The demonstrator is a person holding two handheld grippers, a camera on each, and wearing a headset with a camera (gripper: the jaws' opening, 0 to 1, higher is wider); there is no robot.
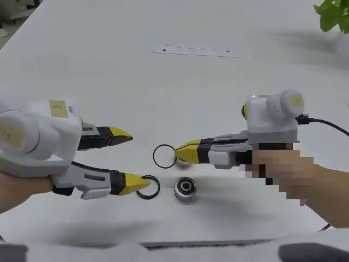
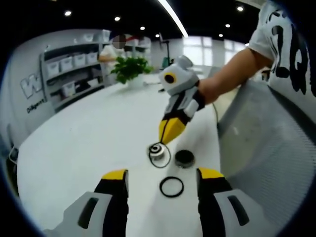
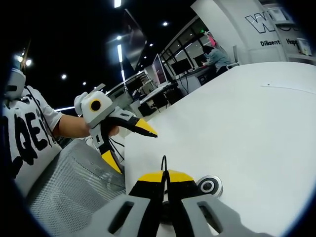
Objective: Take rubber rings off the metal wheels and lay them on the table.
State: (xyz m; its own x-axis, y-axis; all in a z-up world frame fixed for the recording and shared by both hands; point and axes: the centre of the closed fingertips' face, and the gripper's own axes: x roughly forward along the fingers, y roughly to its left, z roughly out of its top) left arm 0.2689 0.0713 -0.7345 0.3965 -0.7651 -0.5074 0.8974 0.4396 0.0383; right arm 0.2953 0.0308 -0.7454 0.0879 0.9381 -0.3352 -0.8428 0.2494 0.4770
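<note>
Head view: on the white tabletop [image 1: 163, 82], the left tool [image 1: 139, 160] is spread apart over a loose ring [image 1: 157, 185]. The right tool [image 1: 177, 153] is pinched on a second ring [image 1: 154, 156], near a bare wheel [image 1: 185, 188]. Left gripper view: shelves [image 2: 69, 79] and a plant [image 2: 129, 68] stand behind. Right gripper view: desks with monitors [image 3: 175, 66] line the room.

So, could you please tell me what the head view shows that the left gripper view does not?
The head view adds a white power strip far across the table. The left gripper view adds shelves of bins in the background. Both share the right gripper shut on a rubber ring, a loose ring, a metal wheel and the plant.
</note>
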